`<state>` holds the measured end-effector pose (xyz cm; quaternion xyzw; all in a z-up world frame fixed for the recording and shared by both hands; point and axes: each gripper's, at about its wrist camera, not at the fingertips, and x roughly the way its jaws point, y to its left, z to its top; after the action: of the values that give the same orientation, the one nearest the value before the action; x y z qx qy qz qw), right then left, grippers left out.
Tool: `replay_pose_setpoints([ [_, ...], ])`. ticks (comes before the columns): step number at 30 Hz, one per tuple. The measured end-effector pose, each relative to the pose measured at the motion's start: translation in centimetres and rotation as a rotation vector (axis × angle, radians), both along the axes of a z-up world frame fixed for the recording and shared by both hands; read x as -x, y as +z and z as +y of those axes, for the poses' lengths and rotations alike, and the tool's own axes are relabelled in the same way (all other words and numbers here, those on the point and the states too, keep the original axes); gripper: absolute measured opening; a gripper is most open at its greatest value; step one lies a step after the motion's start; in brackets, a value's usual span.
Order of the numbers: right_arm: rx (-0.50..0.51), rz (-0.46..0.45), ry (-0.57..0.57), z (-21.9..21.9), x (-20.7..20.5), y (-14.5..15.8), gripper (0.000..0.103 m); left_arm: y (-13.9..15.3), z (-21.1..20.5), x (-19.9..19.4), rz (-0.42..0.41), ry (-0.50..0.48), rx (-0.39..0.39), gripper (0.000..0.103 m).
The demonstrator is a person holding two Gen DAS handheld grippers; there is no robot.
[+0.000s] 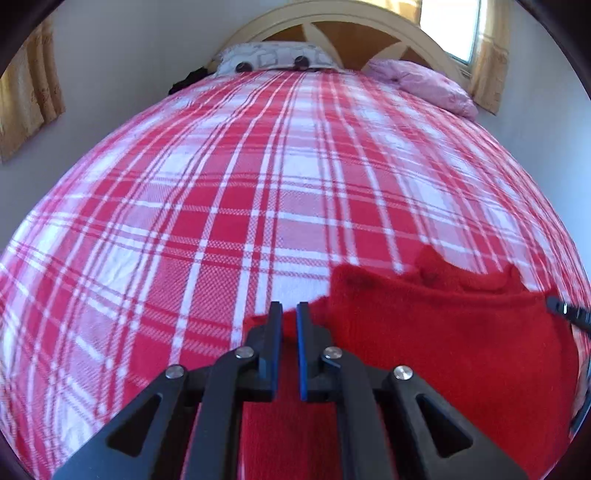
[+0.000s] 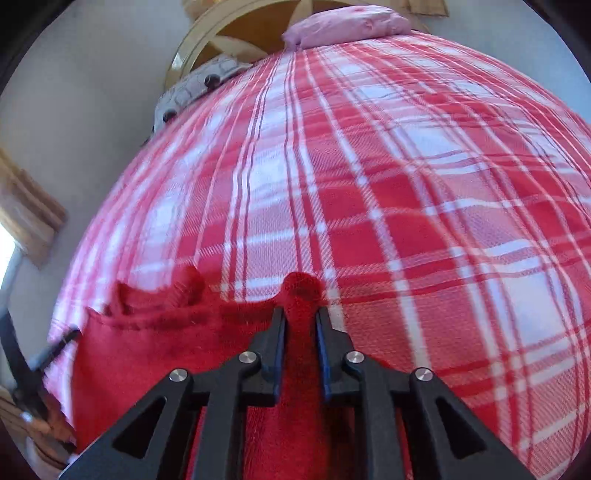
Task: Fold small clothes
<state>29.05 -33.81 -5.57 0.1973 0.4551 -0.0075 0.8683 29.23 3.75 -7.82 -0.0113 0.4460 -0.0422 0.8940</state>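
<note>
A small red fleece garment (image 1: 443,339) hangs stretched between my two grippers over the near part of the bed. My left gripper (image 1: 288,314) is shut on its left top corner, with red cloth pinched between the fingers. My right gripper (image 2: 301,321) is shut on the right top corner, where a bunch of the garment (image 2: 166,354) sticks up past the fingertips. The right gripper's tip (image 1: 567,312) shows at the right edge of the left wrist view. The left gripper (image 2: 55,350) shows blurred at the left edge of the right wrist view.
The bed carries a red and white plaid blanket (image 1: 258,177). At the headboard (image 1: 332,22) lie a grey patterned pillow (image 1: 277,57) and a pink pillow (image 1: 424,85). White walls flank the bed. A curtained window (image 1: 461,29) is at the back right.
</note>
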Motion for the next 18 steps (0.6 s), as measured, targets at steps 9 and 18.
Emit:
replay_pose_setpoints([
  [9,0.035,-0.294,-0.06,1.7,13.4,5.7,0.043,2.7,0.4,6.6,-0.127,-0.108,-0.056,0.069],
  [18,0.218,-0.205,0.068,7.7,16.8,0.8,0.044,-1.2,-2.5,7.2,-0.066,-0.074,-0.164,0.074],
])
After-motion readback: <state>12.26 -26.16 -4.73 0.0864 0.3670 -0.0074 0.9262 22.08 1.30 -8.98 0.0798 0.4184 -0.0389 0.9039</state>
